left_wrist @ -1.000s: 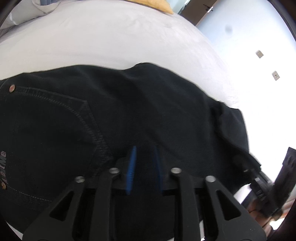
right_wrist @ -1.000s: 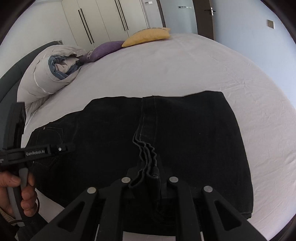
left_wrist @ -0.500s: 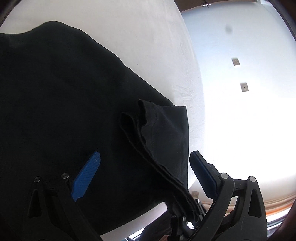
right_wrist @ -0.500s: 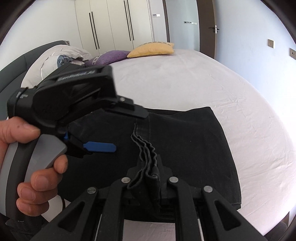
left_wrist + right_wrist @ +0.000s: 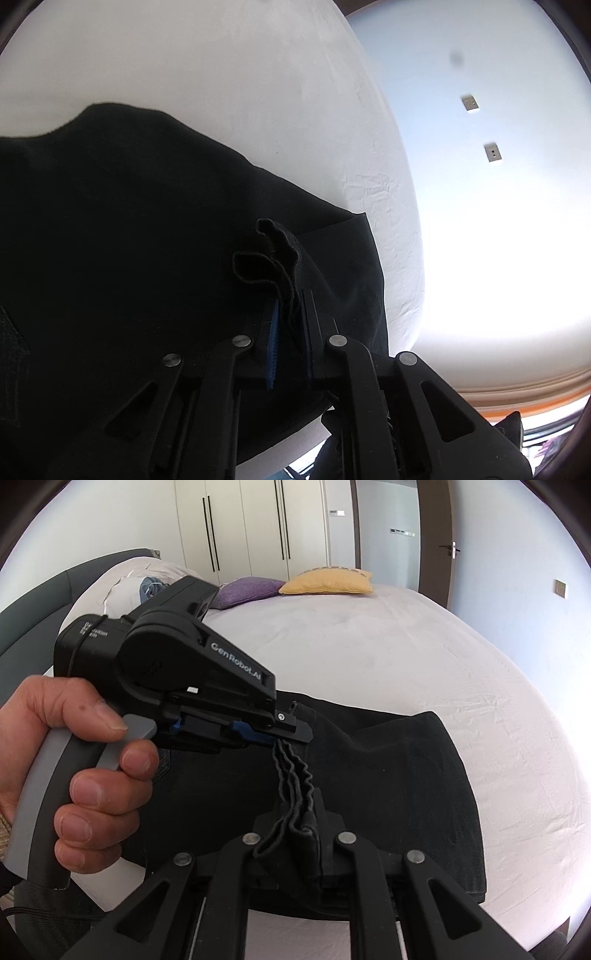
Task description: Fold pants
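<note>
White-sheeted bed (image 5: 406, 657). Black pants (image 5: 388, 768) lie at 6 o'clock. Left gripper (image 5: 286, 734) and right gripper (image 5: 295, 830) both pinch the bunched hem (image 5: 293, 779). Next: carry it over, together.

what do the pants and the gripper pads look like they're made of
The pants look like black denim or heavy cotton twill, matte: the bunched edge between the grippers holds stiff ripples and shows thick layered hems. The blue pads of the left gripper look like rubber or soft plastic, with a ribbed edge, though that is hard to confirm. The bed sheet looks like thin woven cotton, matte and finely creased.
</note>
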Demonstrator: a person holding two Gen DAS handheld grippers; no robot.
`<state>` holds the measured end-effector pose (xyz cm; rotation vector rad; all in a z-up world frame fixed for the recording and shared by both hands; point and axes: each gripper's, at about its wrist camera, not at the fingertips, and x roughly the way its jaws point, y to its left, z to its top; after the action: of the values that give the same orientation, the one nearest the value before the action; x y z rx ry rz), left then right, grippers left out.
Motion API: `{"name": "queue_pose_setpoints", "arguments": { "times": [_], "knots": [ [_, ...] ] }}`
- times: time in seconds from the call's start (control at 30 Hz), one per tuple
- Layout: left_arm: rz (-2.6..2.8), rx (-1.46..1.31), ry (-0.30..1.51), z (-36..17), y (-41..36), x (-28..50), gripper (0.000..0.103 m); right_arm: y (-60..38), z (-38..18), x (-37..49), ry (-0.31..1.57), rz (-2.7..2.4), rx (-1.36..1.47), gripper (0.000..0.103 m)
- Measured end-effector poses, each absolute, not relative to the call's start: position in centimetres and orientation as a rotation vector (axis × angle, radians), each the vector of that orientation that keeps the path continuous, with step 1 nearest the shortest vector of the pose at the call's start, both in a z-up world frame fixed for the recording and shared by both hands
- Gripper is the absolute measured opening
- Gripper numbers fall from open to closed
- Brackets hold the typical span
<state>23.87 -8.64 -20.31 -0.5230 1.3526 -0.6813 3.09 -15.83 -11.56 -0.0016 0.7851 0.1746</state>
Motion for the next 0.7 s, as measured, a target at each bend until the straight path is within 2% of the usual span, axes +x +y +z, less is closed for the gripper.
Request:
{"name": "queue_pose_setpoints", "arguments": {
  "times": [0.23, 0.7],
  "knots": [
    [-0.681, -0.356, 1.309, -18.1, -4.7, 25.7, 0.009, -11.2, -11.0, 4.2, 0.763, 0.265, -0.065, 0.012],
    [-0.585, -0.328, 1.366, -21.4, 5.5, 27.8, 0.009, -3.4, -14.8, 6.9, 0.872, 0.381, -0.112, 0.013]
  ]
}}
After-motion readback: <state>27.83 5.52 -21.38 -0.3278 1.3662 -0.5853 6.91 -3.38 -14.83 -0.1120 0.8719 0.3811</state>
